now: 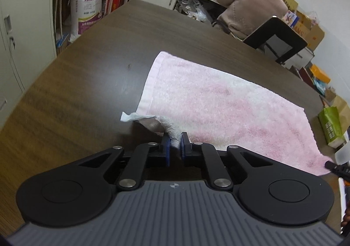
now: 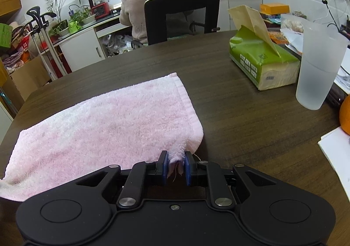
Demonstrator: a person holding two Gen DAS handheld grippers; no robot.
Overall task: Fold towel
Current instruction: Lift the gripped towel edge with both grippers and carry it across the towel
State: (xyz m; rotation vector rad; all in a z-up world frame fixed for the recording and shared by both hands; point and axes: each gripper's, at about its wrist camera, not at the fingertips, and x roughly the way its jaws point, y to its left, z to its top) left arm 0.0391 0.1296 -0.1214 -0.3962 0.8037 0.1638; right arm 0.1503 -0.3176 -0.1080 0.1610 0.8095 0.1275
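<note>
Towel: pink terry, lying flat and spread on the dark worktop, long side toward the near edge, its two near corners raised off the surface. Left claw: pressed together on the near left corner, cloth bunched between the blue pads. Right claw: pinching the near right corner likewise. Both near corners held at once, apparently so the near edge can be carried over to the far edge as one fold. Care label: white, sticking out at the left corner. Tissue pack and frosted cup: toward the worktop's right edge, well apart from the towel.
</note>
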